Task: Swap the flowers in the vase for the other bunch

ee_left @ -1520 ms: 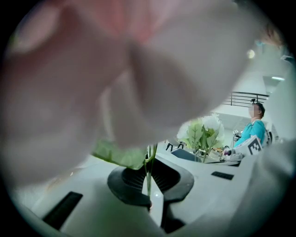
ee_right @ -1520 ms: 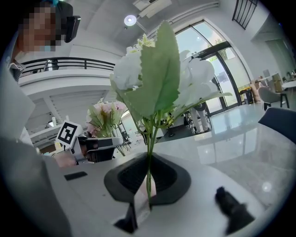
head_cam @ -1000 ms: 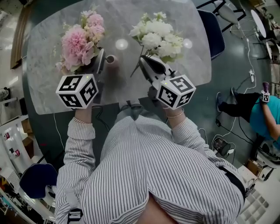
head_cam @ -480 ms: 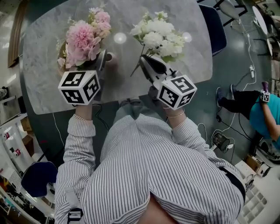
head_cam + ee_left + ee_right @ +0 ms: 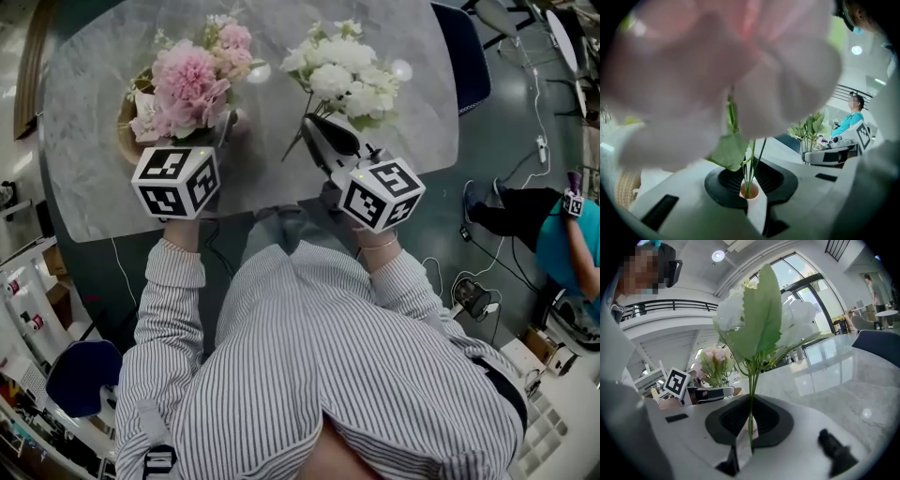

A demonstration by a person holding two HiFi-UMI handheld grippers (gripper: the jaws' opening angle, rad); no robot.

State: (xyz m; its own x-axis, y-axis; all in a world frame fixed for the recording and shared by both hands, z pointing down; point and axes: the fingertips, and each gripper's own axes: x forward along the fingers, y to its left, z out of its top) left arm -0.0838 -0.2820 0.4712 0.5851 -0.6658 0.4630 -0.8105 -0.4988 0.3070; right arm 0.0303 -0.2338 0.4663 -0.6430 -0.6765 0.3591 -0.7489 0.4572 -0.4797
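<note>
The pink bunch [image 5: 192, 80] stands over the left of the marble table [image 5: 94, 197]. My left gripper [image 5: 225, 127] is at its stems. In the left gripper view the green stems [image 5: 750, 164] drop into the small peach vase mouth [image 5: 742, 191] just under the jaws. These jaws have just been opening, with the stems loose between them. In the head view the flowers and gripper hide most of the vase. My right gripper [image 5: 314, 127] is shut on the thin stem [image 5: 751, 399] of the white bunch [image 5: 347, 75], held upright above the table to the right.
A woven mat [image 5: 125, 131] lies under the pink blooms at the table's left. A dark blue chair [image 5: 466, 56] stands at the far right corner. A person in teal [image 5: 567, 248] sits on the floor to the right. Cables trail there.
The left gripper has sunk and carried the pink bunch over the vase, which stood in plain sight beside the jaw tips before. The right gripper and white bunch have kept still.
</note>
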